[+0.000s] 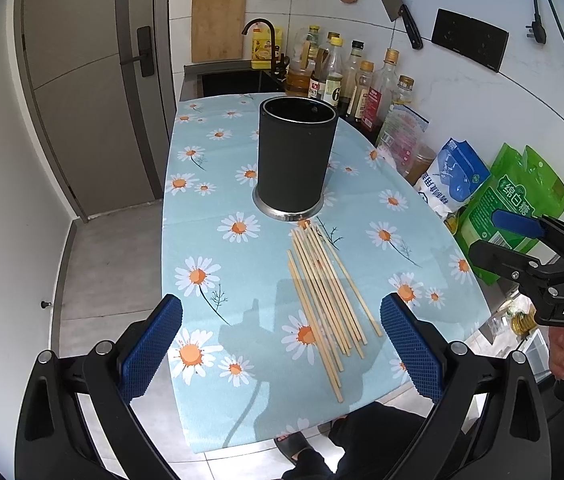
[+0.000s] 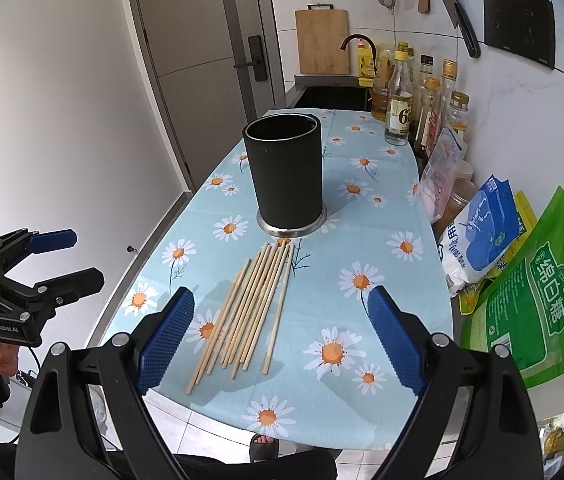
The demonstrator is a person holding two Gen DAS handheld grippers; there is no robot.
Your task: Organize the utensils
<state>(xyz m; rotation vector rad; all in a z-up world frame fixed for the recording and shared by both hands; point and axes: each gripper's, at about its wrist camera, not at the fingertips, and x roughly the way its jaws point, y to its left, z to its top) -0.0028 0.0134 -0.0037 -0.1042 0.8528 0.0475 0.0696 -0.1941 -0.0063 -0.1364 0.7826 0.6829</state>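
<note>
A bundle of several wooden chopsticks (image 1: 328, 300) lies flat on the daisy tablecloth (image 1: 218, 240), just in front of a tall black utensil holder (image 1: 296, 156) with a metal base. The chopsticks (image 2: 248, 312) and the holder (image 2: 287, 176) also show in the right wrist view. My left gripper (image 1: 282, 344) is open and empty, hovering above the near ends of the chopsticks. My right gripper (image 2: 282, 336) is open and empty, above the near table edge just right of the chopsticks. Each gripper shows in the other's view, the right one (image 1: 498, 236) and the left one (image 2: 78, 256).
Oil and sauce bottles (image 1: 346, 76) line the wall behind the holder. A blue-white bag (image 2: 478, 240) and green sugar bags (image 2: 538, 300) crowd the table's right side. A sink with a dark faucet (image 1: 260, 36) lies beyond the table. A door (image 1: 94, 92) is left.
</note>
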